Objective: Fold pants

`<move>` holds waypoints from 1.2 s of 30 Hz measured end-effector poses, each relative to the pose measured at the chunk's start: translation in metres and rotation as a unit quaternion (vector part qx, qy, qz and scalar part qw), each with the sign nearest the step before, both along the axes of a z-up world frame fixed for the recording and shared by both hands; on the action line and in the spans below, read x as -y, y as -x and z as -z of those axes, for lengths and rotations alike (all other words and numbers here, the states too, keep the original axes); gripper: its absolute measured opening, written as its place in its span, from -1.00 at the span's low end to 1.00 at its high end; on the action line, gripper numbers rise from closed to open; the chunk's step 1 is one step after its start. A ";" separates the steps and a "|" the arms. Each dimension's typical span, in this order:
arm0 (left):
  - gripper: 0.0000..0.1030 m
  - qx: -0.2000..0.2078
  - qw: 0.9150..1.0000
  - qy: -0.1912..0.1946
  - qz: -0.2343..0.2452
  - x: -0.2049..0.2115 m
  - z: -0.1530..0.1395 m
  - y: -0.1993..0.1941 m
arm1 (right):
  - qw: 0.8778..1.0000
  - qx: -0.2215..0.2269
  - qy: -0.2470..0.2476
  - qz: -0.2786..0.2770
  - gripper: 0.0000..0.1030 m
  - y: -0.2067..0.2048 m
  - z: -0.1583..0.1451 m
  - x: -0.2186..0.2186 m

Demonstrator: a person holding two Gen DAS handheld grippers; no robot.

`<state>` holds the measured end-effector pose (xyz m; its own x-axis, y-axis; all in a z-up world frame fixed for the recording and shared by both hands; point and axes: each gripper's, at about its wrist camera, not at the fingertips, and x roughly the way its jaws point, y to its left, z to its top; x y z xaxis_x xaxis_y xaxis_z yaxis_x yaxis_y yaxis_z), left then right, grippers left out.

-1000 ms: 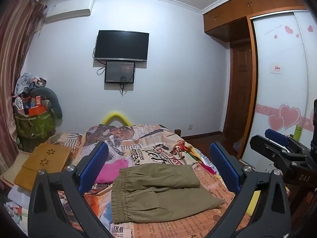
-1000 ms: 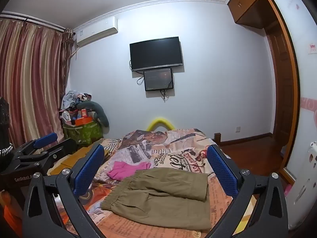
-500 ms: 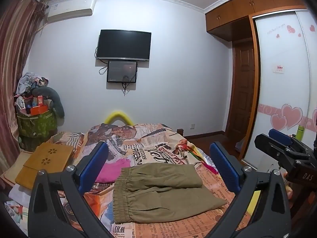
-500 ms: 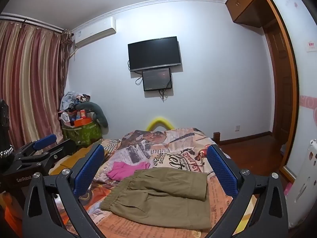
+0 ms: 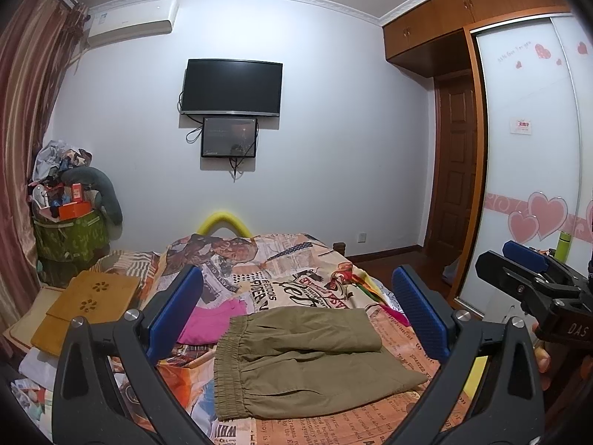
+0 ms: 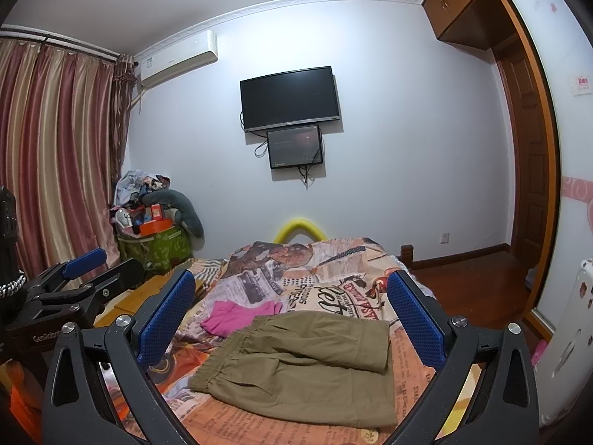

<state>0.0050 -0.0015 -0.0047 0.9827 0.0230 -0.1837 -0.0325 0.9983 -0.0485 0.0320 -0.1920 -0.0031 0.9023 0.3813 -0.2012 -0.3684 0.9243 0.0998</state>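
The khaki pants (image 5: pixel 304 363) lie folded on the bed's printed cover (image 5: pixel 296 282), elastic waistband to the left, one leg section folded over on top. They also show in the right wrist view (image 6: pixel 307 367). My left gripper (image 5: pixel 296 315) is open and empty, held above and short of the pants. My right gripper (image 6: pixel 292 315) is open and empty too, likewise back from the pants. The right gripper shows at the right edge of the left wrist view (image 5: pixel 533 282), and the left gripper at the left edge of the right wrist view (image 6: pixel 74 289).
A pink cloth (image 5: pixel 211 319) lies just left of the pants. A wooden lap board (image 5: pixel 85 304) rests on the bed's left side. A full green basket (image 5: pixel 70 237) stands by the curtain. A wardrobe (image 5: pixel 533 170) and door (image 5: pixel 456 170) are on the right.
Both grippers have risen and tilted up slightly; the pants sit a little lower in both views. The pants have not moved.
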 end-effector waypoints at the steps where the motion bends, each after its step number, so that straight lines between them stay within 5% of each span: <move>1: 1.00 0.000 1.000 0.000 0.000 0.000 0.000 0.000 | 1.000 0.000 0.000 0.000 1.00 0.000 0.000 0.000; 36: 1.00 -0.001 1.000 -0.004 -0.004 -0.001 -0.001 -0.003 | 1.000 -0.002 0.001 0.000 1.00 -0.002 0.008 -0.002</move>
<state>0.0084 -0.0009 -0.0037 0.9823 0.0319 -0.1848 -0.0400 0.9984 -0.0399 0.0339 -0.1897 -0.0112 0.9017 0.3807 -0.2050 -0.3679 0.9246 0.0991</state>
